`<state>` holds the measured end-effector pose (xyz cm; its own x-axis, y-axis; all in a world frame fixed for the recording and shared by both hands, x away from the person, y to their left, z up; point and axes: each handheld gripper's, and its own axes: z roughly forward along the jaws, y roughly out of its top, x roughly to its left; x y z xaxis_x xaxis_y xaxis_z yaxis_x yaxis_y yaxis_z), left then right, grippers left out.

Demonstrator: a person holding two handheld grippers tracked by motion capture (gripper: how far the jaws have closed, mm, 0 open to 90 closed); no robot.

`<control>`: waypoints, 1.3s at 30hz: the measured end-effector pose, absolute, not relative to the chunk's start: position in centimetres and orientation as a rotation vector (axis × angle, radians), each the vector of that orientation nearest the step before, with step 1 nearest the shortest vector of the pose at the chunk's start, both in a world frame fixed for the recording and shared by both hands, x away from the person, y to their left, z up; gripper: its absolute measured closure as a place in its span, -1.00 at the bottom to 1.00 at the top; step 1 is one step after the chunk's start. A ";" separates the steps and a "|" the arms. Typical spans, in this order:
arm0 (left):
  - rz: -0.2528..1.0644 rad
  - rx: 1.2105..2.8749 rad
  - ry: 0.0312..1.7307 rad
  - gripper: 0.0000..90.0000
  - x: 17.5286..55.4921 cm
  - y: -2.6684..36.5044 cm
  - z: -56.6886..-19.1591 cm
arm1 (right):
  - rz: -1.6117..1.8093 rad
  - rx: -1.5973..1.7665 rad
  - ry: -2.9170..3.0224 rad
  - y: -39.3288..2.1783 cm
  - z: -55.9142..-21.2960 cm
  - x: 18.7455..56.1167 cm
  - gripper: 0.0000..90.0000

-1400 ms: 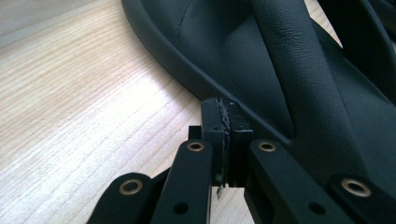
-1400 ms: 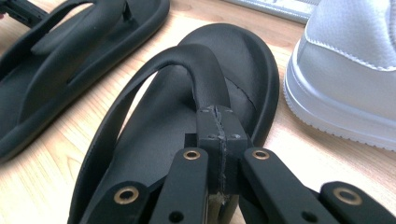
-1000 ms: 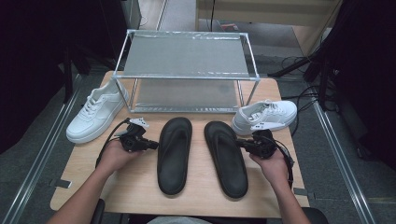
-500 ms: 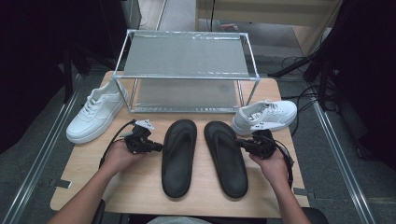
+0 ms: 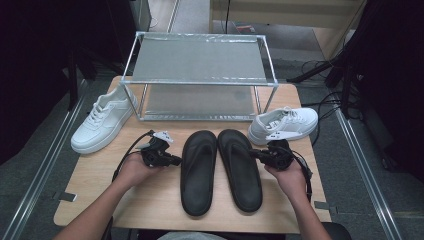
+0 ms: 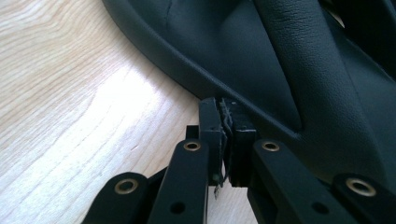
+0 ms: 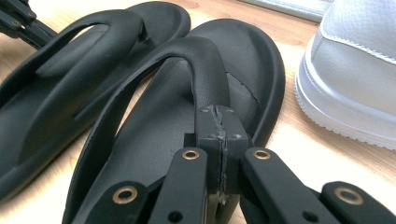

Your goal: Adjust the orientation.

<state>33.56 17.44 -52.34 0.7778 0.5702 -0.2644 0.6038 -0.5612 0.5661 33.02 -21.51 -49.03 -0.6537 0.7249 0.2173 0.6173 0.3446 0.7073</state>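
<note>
Two black flip-flops: laid side by side at the middle of the bench [image 5: 150,210]. Left flip-flop [image 5: 198,172] is touched at its outer edge by the left gripper [image 6: 225,105], fingers closed on nothing. Right flip-flop [image 5: 240,167] is met by the right gripper [image 7: 218,112], fingers pressed together, empty. White sneakers [image 5: 102,125] [image 5: 282,125] are placed at either side, before a metal rack [image 5: 200,80].

Light wood table [image 5: 150,200] on grey floor [image 5: 35,165]. Wire-frame metal rack [image 5: 200,62] with two mesh shelves stands at the table's 12 o'clock edge. Dark surroundings at 9 and 3 o'clock. Wooden furniture [image 5: 280,12] at 1 o'clock. Black cables [image 5: 320,65] trail on the floor at 2 o'clock. Metal rails [image 5: 365,170] flank both sides.
</note>
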 end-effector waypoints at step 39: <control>-0.066 2.320 0.880 0.93 30.9 17.1 -52.4 | 1.218 1.169 2.470 -18.6 -49.4 34.9 1.00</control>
